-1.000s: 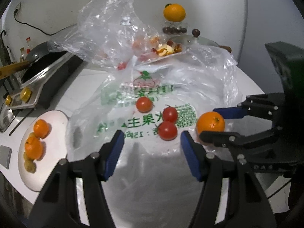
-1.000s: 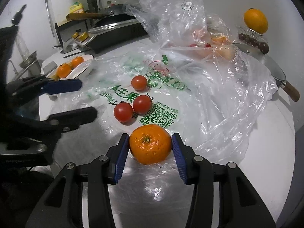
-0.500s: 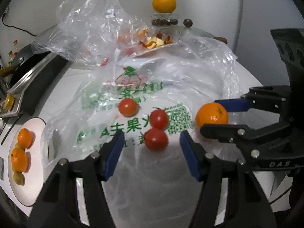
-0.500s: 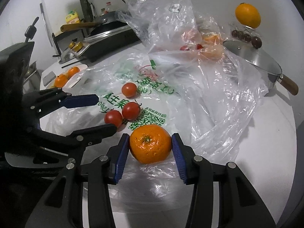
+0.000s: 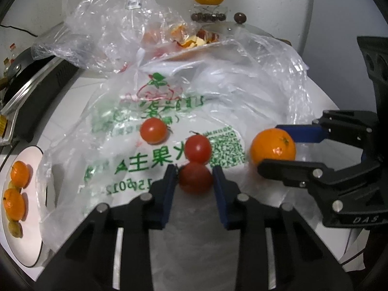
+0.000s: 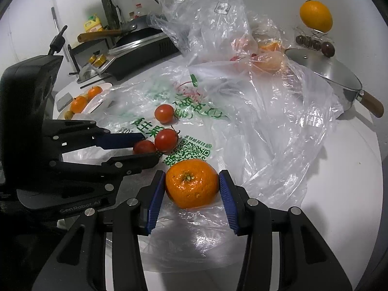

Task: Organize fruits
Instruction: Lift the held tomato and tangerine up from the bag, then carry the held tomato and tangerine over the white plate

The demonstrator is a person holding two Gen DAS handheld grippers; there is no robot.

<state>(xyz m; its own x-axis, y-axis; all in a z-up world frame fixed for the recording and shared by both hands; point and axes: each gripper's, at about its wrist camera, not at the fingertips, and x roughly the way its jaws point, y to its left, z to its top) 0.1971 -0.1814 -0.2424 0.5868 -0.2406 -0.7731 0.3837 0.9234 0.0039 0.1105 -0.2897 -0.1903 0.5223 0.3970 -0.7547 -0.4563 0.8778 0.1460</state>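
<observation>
Since before, left hand-held gripper has closed onto the nearest tomato; right hand-held gripper clamps a tangerine. Both need lifting toward the plate.

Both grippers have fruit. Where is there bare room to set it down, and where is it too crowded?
Free: the white plate, its inner half bare beside the tangerines; and bare table right of the plastic bag, below the pan. Crowded: the printed bag middle, holding two loose tomatoes and both grippers; the back heap of bags.
</observation>
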